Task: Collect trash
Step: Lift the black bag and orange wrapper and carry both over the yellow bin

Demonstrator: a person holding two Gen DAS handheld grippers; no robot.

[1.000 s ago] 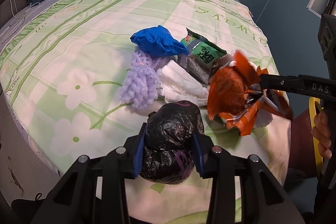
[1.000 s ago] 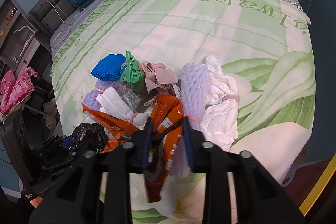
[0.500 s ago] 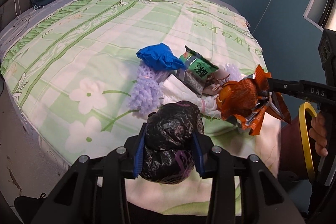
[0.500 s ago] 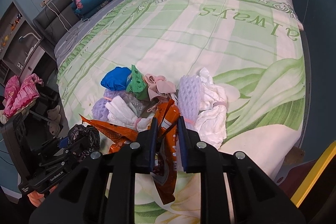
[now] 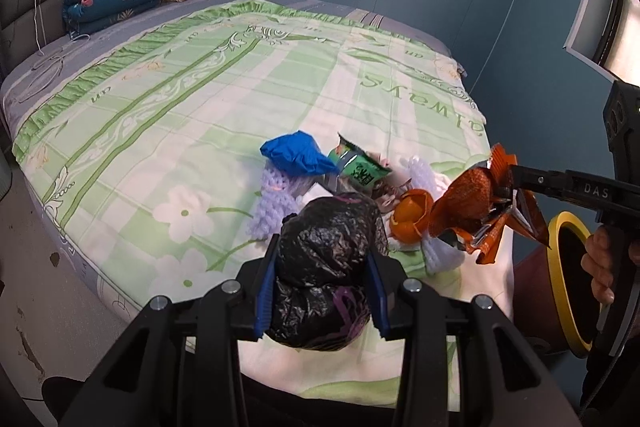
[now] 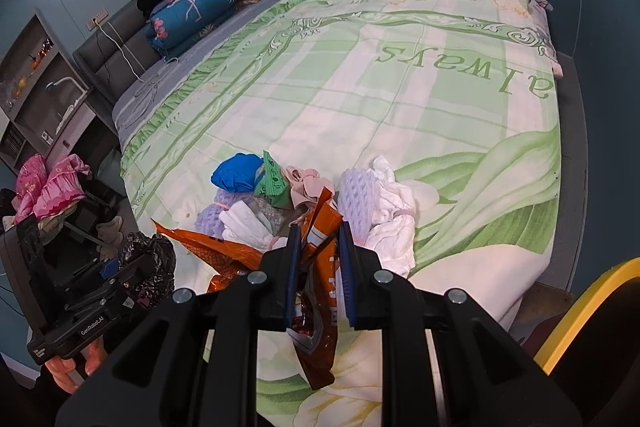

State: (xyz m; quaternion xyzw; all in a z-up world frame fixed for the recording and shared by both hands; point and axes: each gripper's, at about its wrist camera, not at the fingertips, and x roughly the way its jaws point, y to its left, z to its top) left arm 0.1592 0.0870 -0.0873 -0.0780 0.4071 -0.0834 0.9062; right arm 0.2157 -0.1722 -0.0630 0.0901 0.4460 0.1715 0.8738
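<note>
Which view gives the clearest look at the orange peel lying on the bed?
The left wrist view: the orange peel lies in the open on the bed, beside the orange wrapper. In the right wrist view I cannot make it out behind the wrapper and gripper.

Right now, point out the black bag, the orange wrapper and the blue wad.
black bag (image 5: pixel 326 267): left wrist view, crinkled middle.
orange wrapper (image 6: pixel 320 235): right wrist view, strip between the pads.
blue wad (image 5: pixel 294 153): left wrist view, top.

Your left wrist camera looked steeply down along its fingers at the bed (image 5: pixel 200 115) from close. Your right wrist camera faced likewise from beside it. Both shared the trash pile (image 5: pixel 304 163) (image 6: pixel 256 187).
</note>
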